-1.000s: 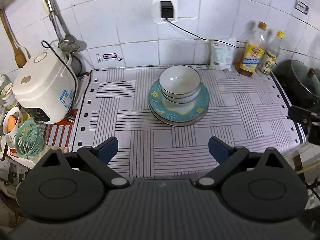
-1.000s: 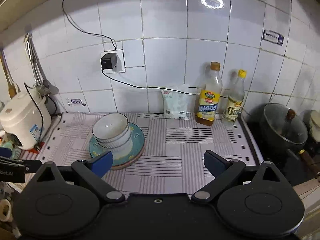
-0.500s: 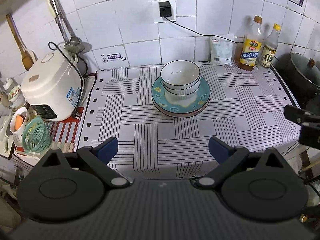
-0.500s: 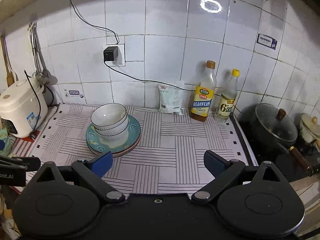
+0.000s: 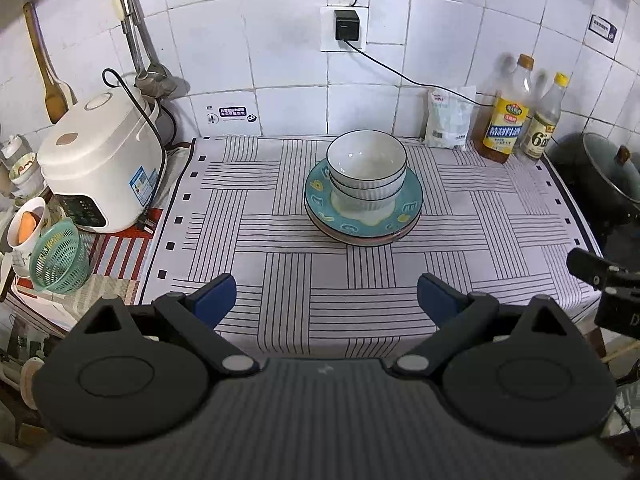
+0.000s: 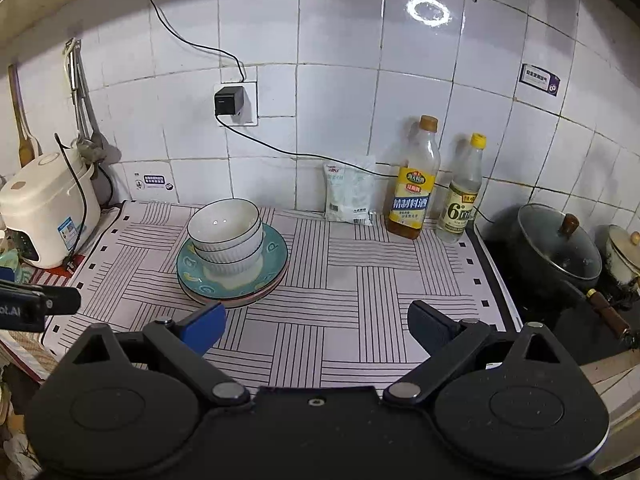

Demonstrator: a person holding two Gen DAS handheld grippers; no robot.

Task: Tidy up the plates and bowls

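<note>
Plates and bowls: job looked done, nothing loose left to sort. Nearest, left gripper [image 5: 326, 296] and right gripper [image 6: 316, 326] both hung released and empty off the front edge of the striped cloth-covered counter [image 5: 280, 280]. Further in, mid-counter toward the back edge, two white ribbed bowls [image 5: 366, 172] sat nested on the teal patterned plate [image 5: 362, 216], atop a pink plate [image 6: 240, 302].

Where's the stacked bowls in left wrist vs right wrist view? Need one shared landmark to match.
Left wrist: stacked bowls sit centre, slightly right, on the teal plate.
Right wrist: stacked bowls sit left of centre, on the same plate.
Shared landmark: black plug in the wall socket above them.
</note>
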